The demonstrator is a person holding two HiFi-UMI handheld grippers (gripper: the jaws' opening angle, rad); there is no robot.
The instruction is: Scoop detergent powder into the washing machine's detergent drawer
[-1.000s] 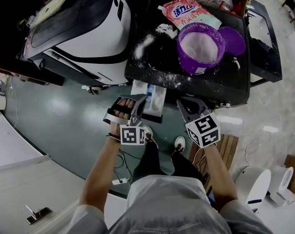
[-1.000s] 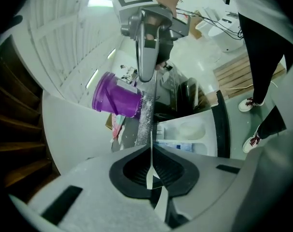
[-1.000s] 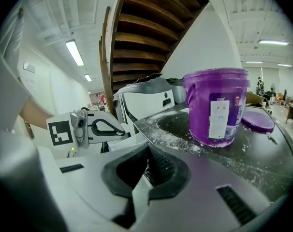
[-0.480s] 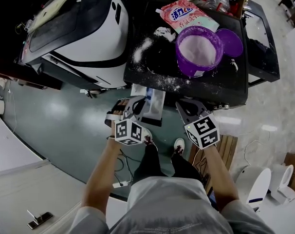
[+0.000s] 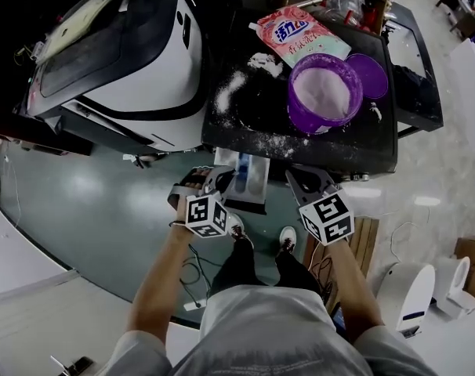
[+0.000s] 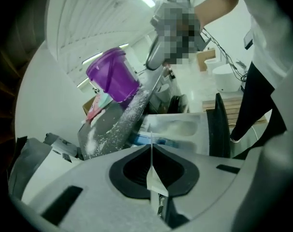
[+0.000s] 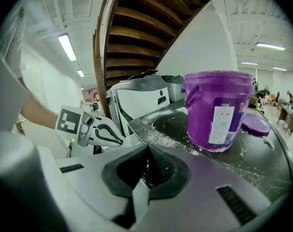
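Left hand-held gripper (image 5: 219, 180) and right hand-held gripper (image 5: 304, 180) are both closed and empty, hardly shifted over the last second. The pulled-out detergent drawer (image 5: 248, 172) lies between them. At 12 o'clock the purple powder tub (image 5: 324, 92) stands uncovered. Scooping looks not yet begun.

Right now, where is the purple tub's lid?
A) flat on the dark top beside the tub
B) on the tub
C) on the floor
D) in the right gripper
A: the lid lies flat on the dark top right beside the open tub, whose powder shows.
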